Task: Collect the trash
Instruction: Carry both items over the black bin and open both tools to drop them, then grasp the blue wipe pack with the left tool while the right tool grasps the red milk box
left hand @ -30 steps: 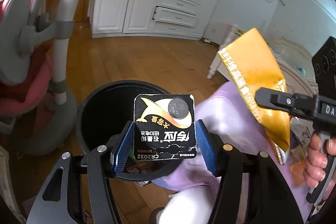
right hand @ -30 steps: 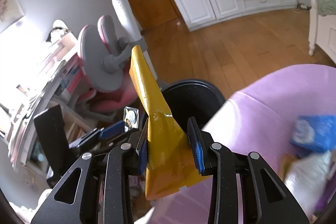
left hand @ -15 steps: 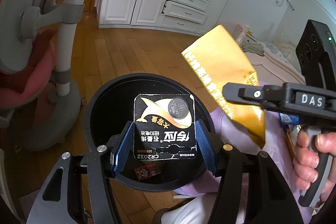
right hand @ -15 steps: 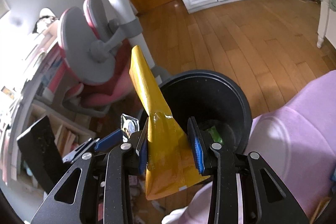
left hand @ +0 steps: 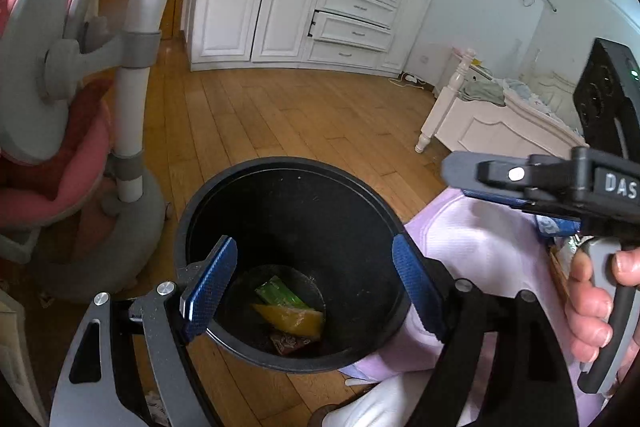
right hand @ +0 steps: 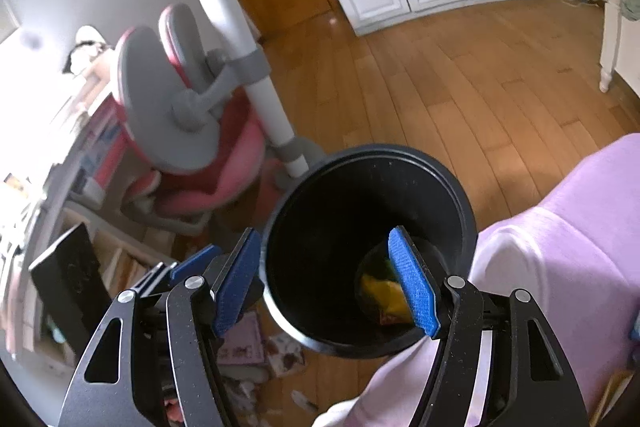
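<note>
left claw (left hand: 312, 283) released, empty, over black bin (left hand: 288, 171) | right claw (right hand: 326, 281) released, empty, over same bin (right hand: 368, 155) | yellow wrapper (left hand: 290, 319) lies at bin bottom, touching green packet (left hand: 280, 293) and brown wrapper (left hand: 288, 342) | bin stands on wood floor (left hand: 280, 115), beside purple bedding (left hand: 480, 247), near pink chair (right hand: 192, 131)

The trash bin (left hand: 288, 187) is black; inside lie a yellow wrapper (left hand: 290, 319) and a green packet (left hand: 280, 293). Gripper pads (right hand: 412, 287) are blue, dot-textured. The chair (right hand: 192, 131) is pink and grey, the floor (left hand: 280, 115) honey-brown wood.
</note>
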`<state>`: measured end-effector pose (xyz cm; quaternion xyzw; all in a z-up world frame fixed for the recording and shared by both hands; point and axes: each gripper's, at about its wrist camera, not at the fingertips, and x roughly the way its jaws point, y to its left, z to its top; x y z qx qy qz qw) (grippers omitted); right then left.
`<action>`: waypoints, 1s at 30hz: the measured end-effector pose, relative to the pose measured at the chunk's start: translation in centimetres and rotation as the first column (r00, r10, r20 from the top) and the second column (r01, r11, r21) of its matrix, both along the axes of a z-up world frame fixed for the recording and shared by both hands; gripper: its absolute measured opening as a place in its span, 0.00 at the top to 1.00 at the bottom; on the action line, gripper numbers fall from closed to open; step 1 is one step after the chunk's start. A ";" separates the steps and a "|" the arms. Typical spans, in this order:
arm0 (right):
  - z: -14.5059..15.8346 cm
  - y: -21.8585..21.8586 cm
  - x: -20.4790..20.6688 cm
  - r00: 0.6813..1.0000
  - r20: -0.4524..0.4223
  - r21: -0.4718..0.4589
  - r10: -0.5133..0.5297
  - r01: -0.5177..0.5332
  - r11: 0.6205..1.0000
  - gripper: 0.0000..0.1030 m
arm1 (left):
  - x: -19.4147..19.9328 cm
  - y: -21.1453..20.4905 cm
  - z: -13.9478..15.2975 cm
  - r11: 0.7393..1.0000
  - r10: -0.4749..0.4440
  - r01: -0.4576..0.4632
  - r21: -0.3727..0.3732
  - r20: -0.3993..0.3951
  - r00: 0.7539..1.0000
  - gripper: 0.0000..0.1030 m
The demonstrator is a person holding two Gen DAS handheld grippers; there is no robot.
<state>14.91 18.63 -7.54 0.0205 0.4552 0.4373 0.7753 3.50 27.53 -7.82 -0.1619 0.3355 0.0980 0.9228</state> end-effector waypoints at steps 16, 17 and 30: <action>5.6 -19.6 -5.7 0.962 0.175 0.125 -0.208 0.188 0.974 0.25 | 2.2 -12.0 4.0 0.965 -0.258 0.255 0.060 0.033 0.966 0.10; 5.7 -21.2 -5.7 0.954 0.185 0.124 -0.234 0.214 0.969 0.25 | 2.7 -12.9 4.1 0.959 -0.278 0.276 0.064 0.028 0.960 0.10; 2.2 -40.3 0.5 0.789 0.218 -0.016 -0.574 0.591 0.806 0.19 | 11.2 -21.9 3.2 0.887 -0.457 0.459 0.060 -0.044 0.889 0.10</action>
